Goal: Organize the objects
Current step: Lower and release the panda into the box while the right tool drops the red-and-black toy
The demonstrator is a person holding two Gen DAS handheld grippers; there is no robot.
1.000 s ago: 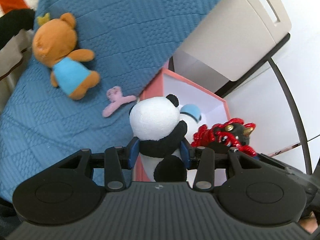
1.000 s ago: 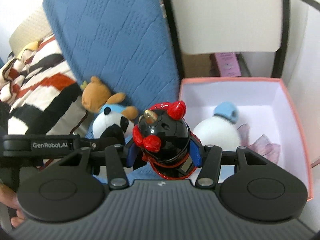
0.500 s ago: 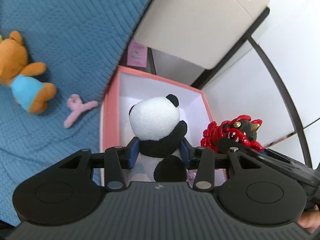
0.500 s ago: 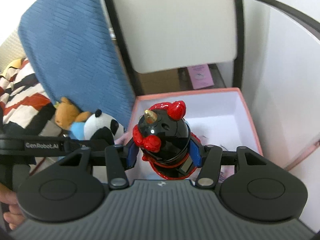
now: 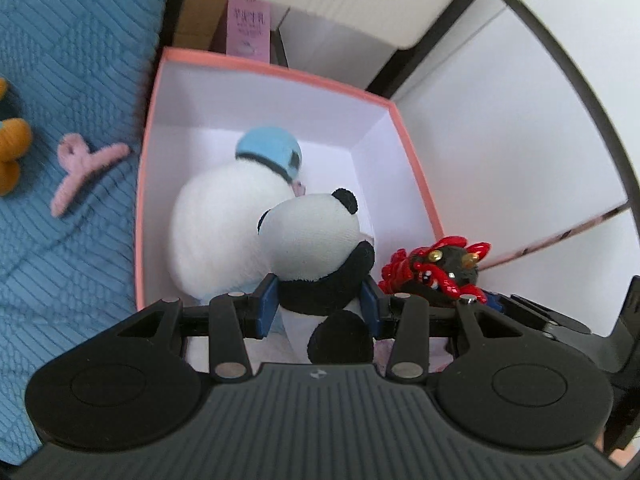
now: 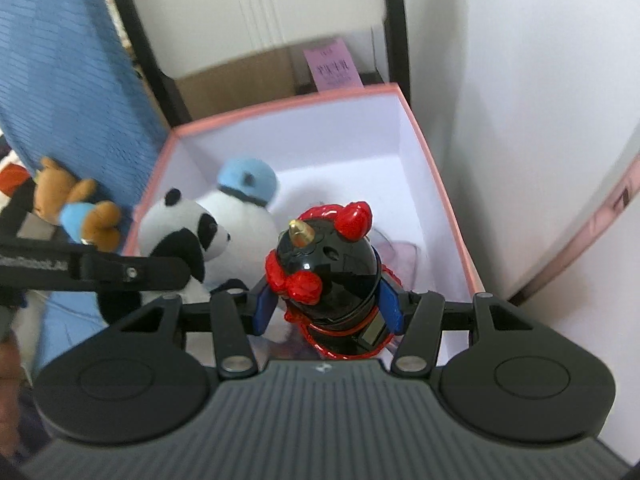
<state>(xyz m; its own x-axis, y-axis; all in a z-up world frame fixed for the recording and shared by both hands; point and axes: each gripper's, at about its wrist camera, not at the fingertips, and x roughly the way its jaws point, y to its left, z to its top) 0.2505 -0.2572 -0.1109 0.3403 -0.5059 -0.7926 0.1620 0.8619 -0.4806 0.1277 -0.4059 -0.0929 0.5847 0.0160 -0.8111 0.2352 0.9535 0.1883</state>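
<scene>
Crowding inside the pink box is my worry here.

I have the panda plush clamped in my left gripper above the box, just beside the white plush with the blue cap already inside, and my right gripper grasps the red-and-black figurine alongside; letting go of both together may knock the figurine against the rim or tip it over.

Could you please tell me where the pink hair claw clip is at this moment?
In the left wrist view the pink hair claw clip lies on the blue quilted cover, just left of the pink-rimmed box and right of the brown teddy bear.
</scene>
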